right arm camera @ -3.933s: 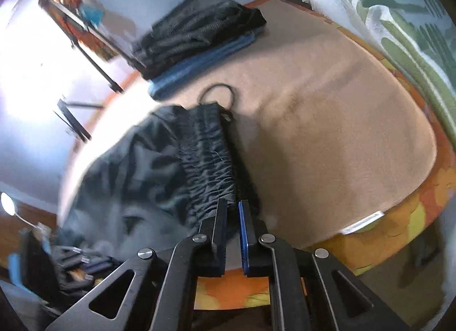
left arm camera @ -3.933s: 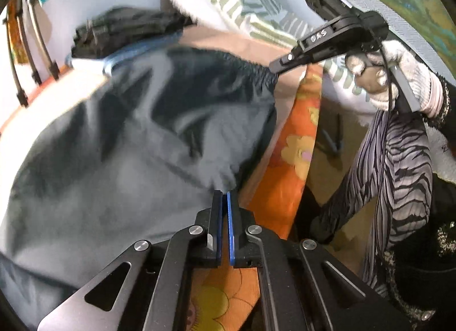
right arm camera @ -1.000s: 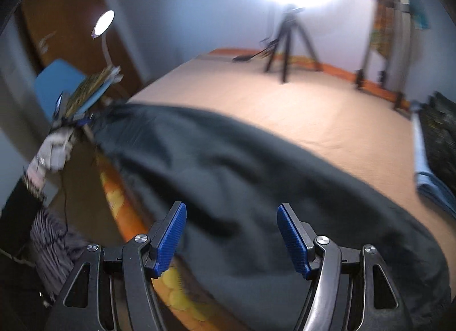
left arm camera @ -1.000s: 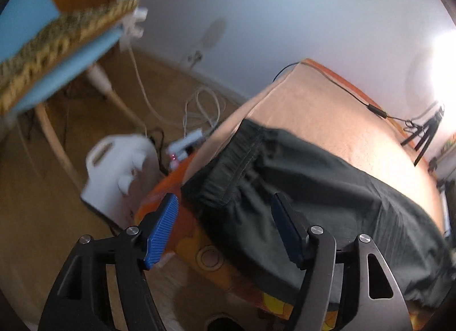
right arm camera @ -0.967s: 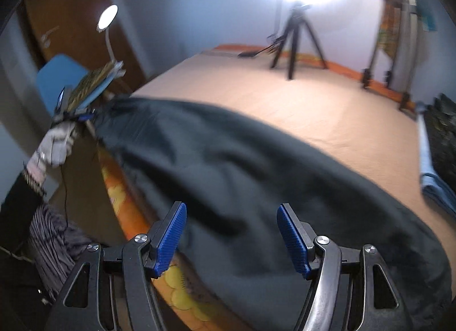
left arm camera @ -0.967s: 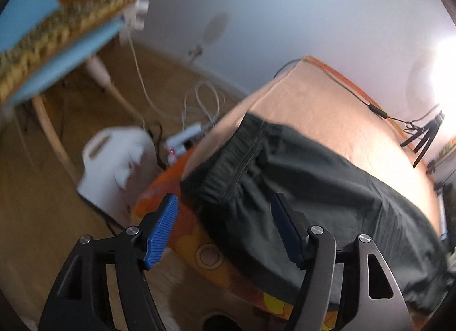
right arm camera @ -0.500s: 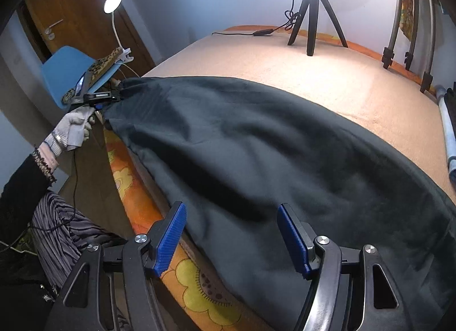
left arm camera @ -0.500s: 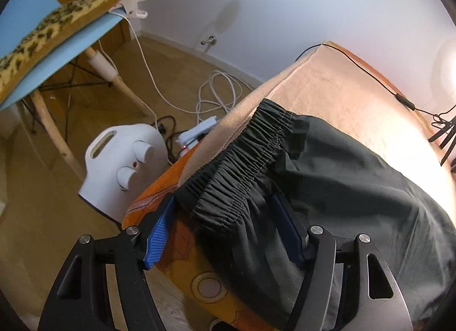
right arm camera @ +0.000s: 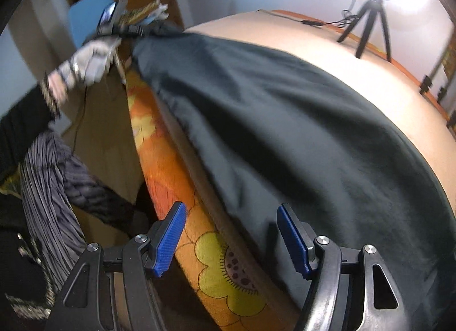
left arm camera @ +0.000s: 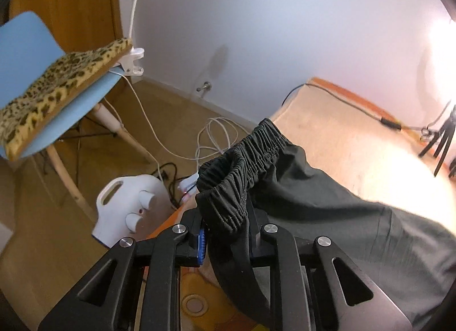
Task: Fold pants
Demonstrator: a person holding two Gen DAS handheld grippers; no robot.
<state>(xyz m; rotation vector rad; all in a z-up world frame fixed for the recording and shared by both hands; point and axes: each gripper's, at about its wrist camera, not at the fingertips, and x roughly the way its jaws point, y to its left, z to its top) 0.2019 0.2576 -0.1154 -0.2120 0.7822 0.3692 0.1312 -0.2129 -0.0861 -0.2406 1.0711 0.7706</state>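
Dark grey pants (right arm camera: 285,120) lie spread along the near edge of a bed with a tan cover (right arm camera: 327,46). Their gathered elastic waistband (left arm camera: 242,165) is bunched and lifted in the left wrist view. My left gripper (left arm camera: 226,234) is shut on the waistband, with fabric filling the gap between its fingers. It also shows in the right wrist view (right arm camera: 136,29), held by a gloved hand at the pants' far end. My right gripper (right arm camera: 232,235) is open and empty, over the bed edge at the pants' near hem.
An orange flowered sheet (right arm camera: 176,188) hangs down the bed side. A blue chair with a leopard cushion (left arm camera: 51,86), a white appliance (left arm camera: 128,205) and cables (left arm camera: 211,137) are on the wooden floor. A tripod (right arm camera: 367,20) stands on the bed's far side.
My left gripper closed from wide open onto the waistband and lifted it. My right gripper stayed open and dropped toward the near bed edge.
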